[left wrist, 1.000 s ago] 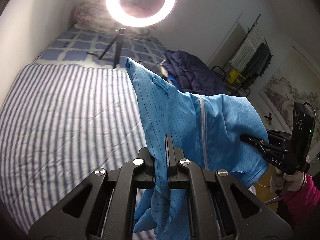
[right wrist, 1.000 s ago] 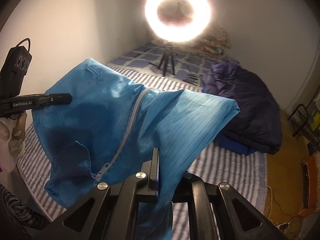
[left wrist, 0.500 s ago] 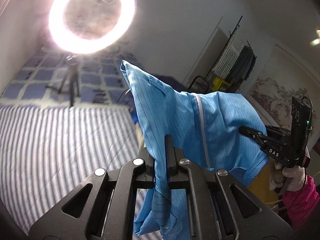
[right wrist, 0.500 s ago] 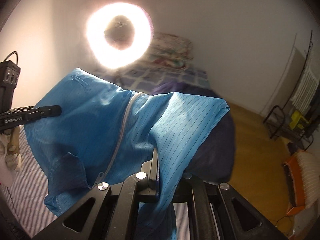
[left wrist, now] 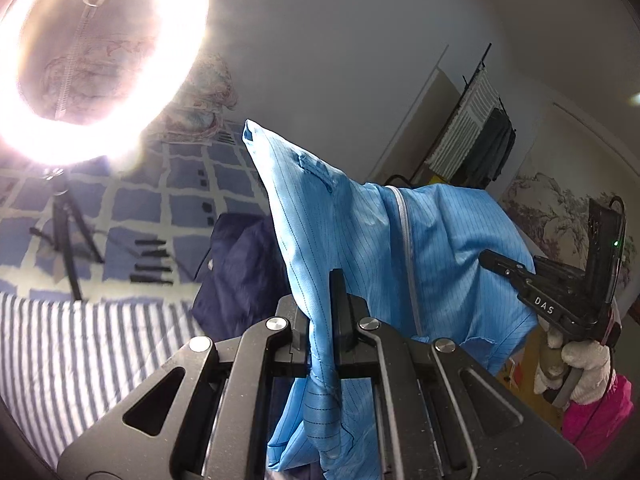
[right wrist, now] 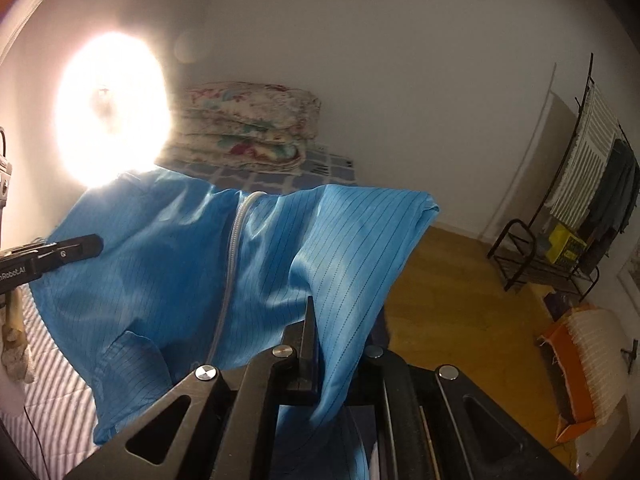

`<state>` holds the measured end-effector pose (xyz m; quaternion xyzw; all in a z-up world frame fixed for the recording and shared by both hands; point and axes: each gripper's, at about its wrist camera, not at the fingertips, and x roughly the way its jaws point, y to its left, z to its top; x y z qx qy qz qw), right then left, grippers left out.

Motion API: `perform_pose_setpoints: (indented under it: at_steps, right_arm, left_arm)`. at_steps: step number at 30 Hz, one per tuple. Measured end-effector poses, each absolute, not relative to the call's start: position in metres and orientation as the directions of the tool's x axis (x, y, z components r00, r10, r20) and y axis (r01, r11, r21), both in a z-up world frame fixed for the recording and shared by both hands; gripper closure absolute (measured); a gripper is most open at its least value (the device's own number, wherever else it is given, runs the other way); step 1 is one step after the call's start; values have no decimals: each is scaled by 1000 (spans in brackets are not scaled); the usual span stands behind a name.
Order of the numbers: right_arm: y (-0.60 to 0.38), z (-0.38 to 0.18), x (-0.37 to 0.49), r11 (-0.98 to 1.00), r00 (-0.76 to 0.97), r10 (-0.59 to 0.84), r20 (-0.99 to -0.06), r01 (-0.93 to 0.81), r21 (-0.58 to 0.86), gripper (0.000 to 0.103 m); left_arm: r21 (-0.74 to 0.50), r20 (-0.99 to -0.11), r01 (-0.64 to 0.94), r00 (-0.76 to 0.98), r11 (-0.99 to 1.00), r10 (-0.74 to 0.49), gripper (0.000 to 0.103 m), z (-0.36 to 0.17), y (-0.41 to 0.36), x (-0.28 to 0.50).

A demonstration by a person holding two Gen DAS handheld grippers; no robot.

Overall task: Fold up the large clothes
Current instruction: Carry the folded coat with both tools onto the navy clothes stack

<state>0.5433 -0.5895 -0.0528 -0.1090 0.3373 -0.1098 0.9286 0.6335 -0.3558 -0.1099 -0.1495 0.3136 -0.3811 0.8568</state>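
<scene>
A large blue pinstriped garment (left wrist: pixel 360 240) with a white zipper hangs in the air between both grippers, above a striped bed. My left gripper (left wrist: pixel 322 320) is shut on one edge of it, cloth bunched between the fingers. My right gripper (right wrist: pixel 324 344) is shut on the other edge of the blue garment (right wrist: pixel 200 264). In the left wrist view the right gripper (left wrist: pixel 496 260) shows at the right, held by a gloved hand. The left gripper (right wrist: pixel 88 246) enters the right wrist view from the left edge.
A lit ring light (left wrist: pixel 92 60) on a tripod stands on the bed. A dark navy jacket (left wrist: pixel 236 264) lies on the striped bedding (left wrist: pixel 80 352). Folded floral quilts (right wrist: pixel 248 132) sit at the wall. A clothes rack (right wrist: pixel 592 184) and an orange box (right wrist: pixel 580 364) stand on the wooden floor.
Both grippers have swung sideways and a little upward with the garment still stretched between them. The ring light has slid toward the left in both views and the wooden floor has come into sight.
</scene>
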Motion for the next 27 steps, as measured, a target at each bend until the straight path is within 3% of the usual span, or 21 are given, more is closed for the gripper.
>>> perform_pose_setpoints:
  at_steps: [13,15,16,17,19,21,25,27]
  right_arm:
    - [-672,-124,627,966,691,-257,-675,157,-207,99]
    - [-682,-131,627,964,678,-265,-686,175,-199,91]
    - [-687,-136,628,958,661,-287,-694,196,-209,81]
    - [-690,-141,630,943,636,-334,-696,224,-247,70]
    - [-693,-147,630,916,602,-401,-690,252,-312,68]
    - [-698,-148,625,899,579,-438,-688,284,-333,67]
    - [-706,-145,610,884,556,-466,-688,322,-338,57]
    - [-709,-144,605,882,543,-469,-696,326,-340,56]
  left_arm:
    - [-510,-509,479,502,715,-699,99,-181,-395,710]
    - [-507,-525,468,498,723,-690,98,-188,-396,713]
    - [-493,-539,462,503,737,-675,96,-190,-397,713]
    - [-477,-549,455,514,752,-659,91,-191,-398,713]
    - [-454,-563,430,540,780,-626,82,-192,-396,709]
    - [-449,-575,408,549,795,-606,64,-191,-391,707]
    - [-447,-570,391,569,804,-593,61,-185,-374,699]
    - [-430,-564,401,581,809,-587,61,-179,-367,690]
